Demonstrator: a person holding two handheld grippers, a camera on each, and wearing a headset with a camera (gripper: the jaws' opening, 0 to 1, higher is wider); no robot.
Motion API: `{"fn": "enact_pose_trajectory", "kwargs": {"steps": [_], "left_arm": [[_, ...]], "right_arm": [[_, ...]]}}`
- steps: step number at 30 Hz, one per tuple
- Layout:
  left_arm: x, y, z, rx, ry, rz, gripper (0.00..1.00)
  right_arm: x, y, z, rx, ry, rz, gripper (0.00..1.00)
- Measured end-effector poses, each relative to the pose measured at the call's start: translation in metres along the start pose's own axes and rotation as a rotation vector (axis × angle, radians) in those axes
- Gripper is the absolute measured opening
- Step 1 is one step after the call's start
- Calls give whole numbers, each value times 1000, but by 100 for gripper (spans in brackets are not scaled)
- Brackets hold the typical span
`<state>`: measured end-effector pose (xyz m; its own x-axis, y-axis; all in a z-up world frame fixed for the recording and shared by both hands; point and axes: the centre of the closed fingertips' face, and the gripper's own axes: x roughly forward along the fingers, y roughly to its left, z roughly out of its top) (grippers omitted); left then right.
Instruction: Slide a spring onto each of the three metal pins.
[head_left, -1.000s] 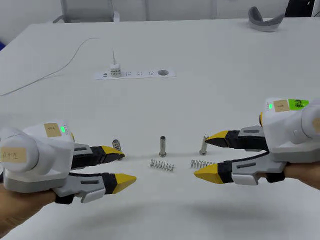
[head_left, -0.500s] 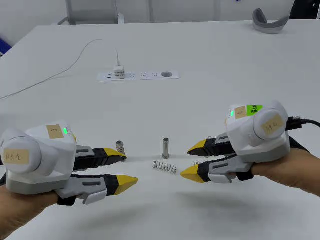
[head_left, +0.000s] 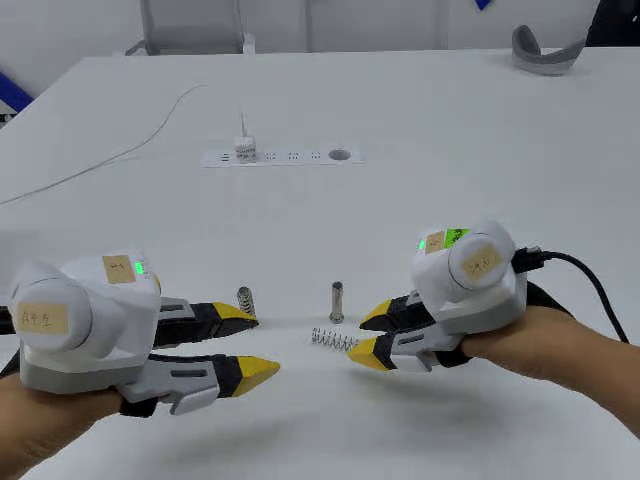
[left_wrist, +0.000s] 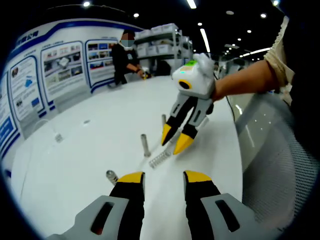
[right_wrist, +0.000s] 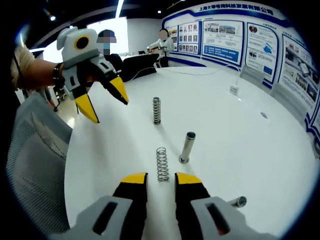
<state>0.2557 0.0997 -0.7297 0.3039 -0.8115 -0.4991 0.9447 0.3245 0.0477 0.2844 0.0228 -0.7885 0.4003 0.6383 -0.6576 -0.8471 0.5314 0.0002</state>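
- Left gripper: jaws apart, empty, just beside the sprung pin.
- Right gripper: jaws slightly apart, empty, tips at the loose spring, which lies flat near the bare pin.
- Step, I judge: second spring's pickup. Next I pinch it, lift, align it over that pin.

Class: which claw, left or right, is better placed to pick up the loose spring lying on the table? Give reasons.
Right. The right claw is open with its tips almost at the loose spring. The left claw sits farther off, beside the pin that already carries a spring.
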Motion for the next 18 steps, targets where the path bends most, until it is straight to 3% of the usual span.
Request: {"fn": "enact_pose_trajectory", "kwargs": {"steps": [18], "left_arm": [[-1, 3, -2, -10, -4, 6, 30]], "right_arm": [[13, -1, -8, 18, 39, -1, 15]]}}
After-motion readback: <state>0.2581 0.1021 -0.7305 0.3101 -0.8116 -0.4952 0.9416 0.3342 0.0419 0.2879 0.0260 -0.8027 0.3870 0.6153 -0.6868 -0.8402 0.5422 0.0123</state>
